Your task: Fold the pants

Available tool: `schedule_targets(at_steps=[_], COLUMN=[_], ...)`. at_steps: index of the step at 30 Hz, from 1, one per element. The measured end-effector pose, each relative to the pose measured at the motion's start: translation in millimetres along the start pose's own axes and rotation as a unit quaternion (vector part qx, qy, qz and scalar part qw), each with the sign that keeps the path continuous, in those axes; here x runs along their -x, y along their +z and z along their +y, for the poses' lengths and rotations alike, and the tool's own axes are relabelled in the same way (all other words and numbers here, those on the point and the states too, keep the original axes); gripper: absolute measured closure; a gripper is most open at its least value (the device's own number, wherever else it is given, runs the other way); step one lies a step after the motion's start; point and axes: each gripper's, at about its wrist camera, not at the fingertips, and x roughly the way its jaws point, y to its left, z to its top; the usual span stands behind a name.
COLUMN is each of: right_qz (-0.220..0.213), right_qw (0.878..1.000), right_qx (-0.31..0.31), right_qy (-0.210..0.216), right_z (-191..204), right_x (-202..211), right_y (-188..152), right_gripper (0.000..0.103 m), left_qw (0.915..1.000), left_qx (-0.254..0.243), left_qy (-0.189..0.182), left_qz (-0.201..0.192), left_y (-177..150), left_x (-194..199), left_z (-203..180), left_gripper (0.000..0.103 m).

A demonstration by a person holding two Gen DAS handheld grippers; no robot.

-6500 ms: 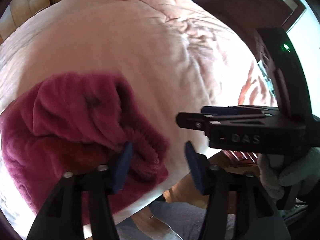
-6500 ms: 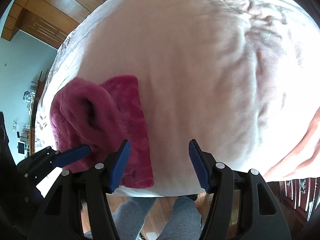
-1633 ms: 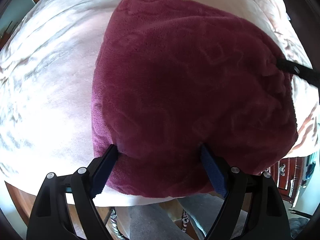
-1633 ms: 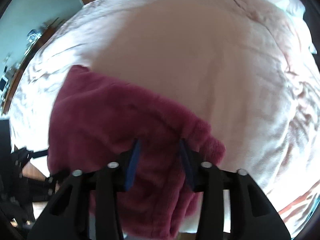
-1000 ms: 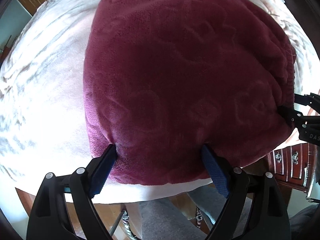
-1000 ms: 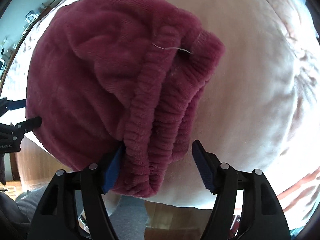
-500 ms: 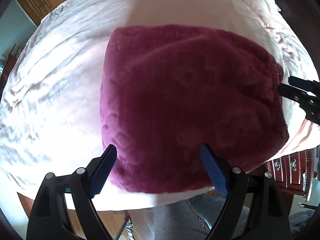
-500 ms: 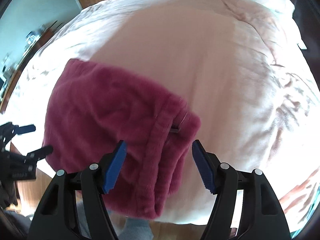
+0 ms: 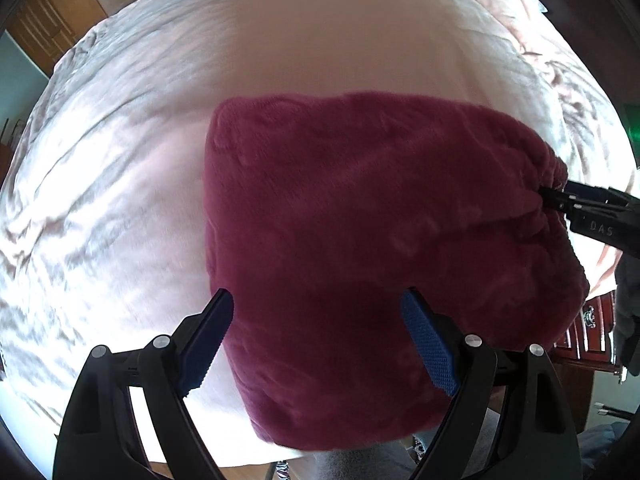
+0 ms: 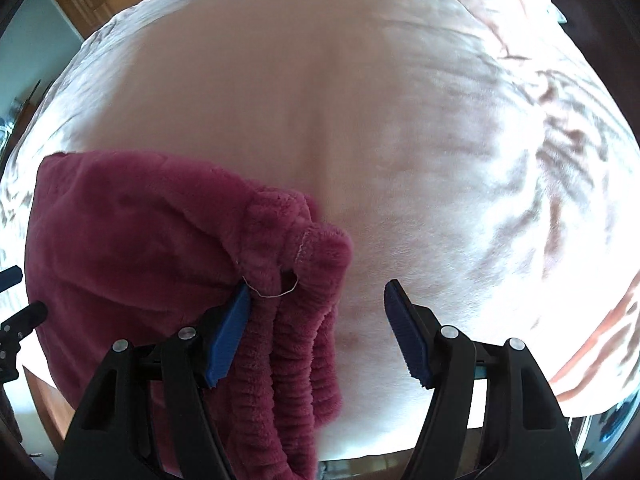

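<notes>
In the left wrist view, the left gripper [image 9: 320,340] hung with fingers spread apart over the pants [image 9: 372,248], a plush maroon bundle folded on the pink bedspread [image 9: 120,184]; patting the top flat would tidy it. In the right wrist view, the right gripper [image 10: 318,332] stood wide, straddling the ribbed waistband [image 10: 296,320].

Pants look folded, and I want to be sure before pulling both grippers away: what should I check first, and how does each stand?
1. Left gripper open, jaws clear of cloth: ok.
2. Right gripper open: ok.
3. Right jaws clear of the waistband: not ok, one touches it.
4. Pants lie as a compact fold: ok.
5. Pants fully on the bed: cannot tell, near edge.
6. Loose thread snagged: cannot tell.
</notes>
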Motion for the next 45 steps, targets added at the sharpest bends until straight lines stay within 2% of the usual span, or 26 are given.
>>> schedule_targets(at_steps=[6, 14, 19, 24, 32, 37, 41, 45], right_qz=[0.014, 0.019, 0.02, 0.039, 0.03, 0.026, 0.028, 0.034], right_qw=[0.999, 0.991, 0.983, 0.979, 0.981, 0.979, 0.978, 0.978], right_qx=[-0.029, -0.099, -0.137, -0.155, -0.14, -0.129, -0.121, -0.121], right_qy=[0.032, 0.094, 0.122, 0.129, 0.131, 0.153, 0.168, 0.167], right_z=[-9, -37, -58, -79, -87, -82, -82, -86], right_x=[4, 21, 31, 24, 22, 25, 32, 32], right_y=[6, 2, -18, -41, -60, -60, -63, -68], right_gripper=[0.032, 0.031, 0.017, 0.015, 0.014, 0.006, 0.003, 0.003], left_qw=[0.9997, 0.9986, 0.9979, 0.9969, 0.9973, 0.998, 0.9985, 0.9978], left_qx=[-0.022, -0.046, -0.058, -0.075, -0.067, -0.056, -0.035, 0.008], left_qy=[-0.011, -0.025, -0.027, -0.02, -0.022, -0.027, -0.042, -0.065], left_qz=[-0.006, -0.008, -0.01, -0.015, -0.02, -0.016, -0.008, 0.006], left_y=[33, 78, 97, 101, 92, 74, 68, 60], left_x=[-3, -11, -18, -19, -10, -5, -4, -8], left_z=[12, 23, 32, 27, 26, 37, 48, 69], left_gripper=[0.018, 0.018, 0.018, 0.018, 0.018, 0.018, 0.018, 0.015])
